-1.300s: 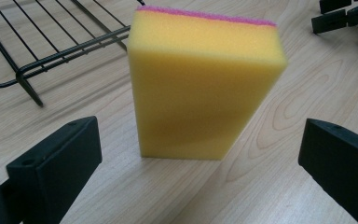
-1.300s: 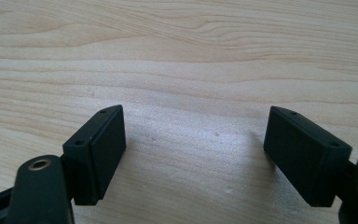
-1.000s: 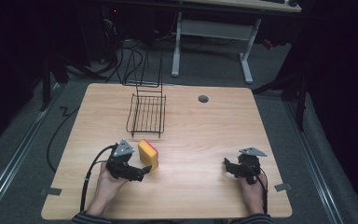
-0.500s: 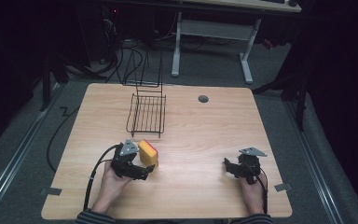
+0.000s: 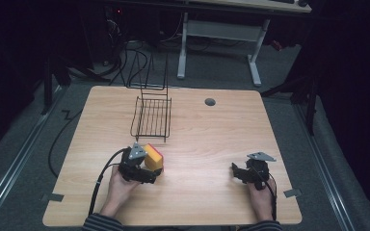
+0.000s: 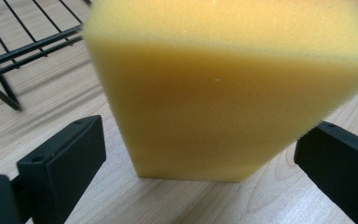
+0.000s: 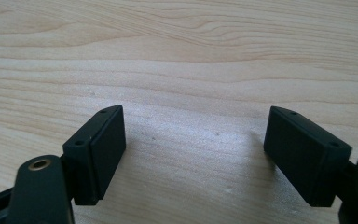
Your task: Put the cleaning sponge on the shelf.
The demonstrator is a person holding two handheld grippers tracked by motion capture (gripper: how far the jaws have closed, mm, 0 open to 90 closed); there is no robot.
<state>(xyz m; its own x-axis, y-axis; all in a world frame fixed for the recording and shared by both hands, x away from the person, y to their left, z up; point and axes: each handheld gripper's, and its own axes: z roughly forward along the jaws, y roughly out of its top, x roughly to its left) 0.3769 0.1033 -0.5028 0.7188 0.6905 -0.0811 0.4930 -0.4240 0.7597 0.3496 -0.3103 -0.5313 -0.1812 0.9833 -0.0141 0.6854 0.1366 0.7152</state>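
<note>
Sponge, yellow with a red face, stands on the table just in front of the wire rack, between my left gripper's jaws. They have just been closing around it, pads not yet touching, so I judge a grasp near. My right gripper rests wide open, holding nothing.

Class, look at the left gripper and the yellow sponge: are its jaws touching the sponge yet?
Apart. In the left gripper view, the sponge stands between the left gripper jaws, which have just been closing, with bare table visible between each pad and the sponge.
</note>
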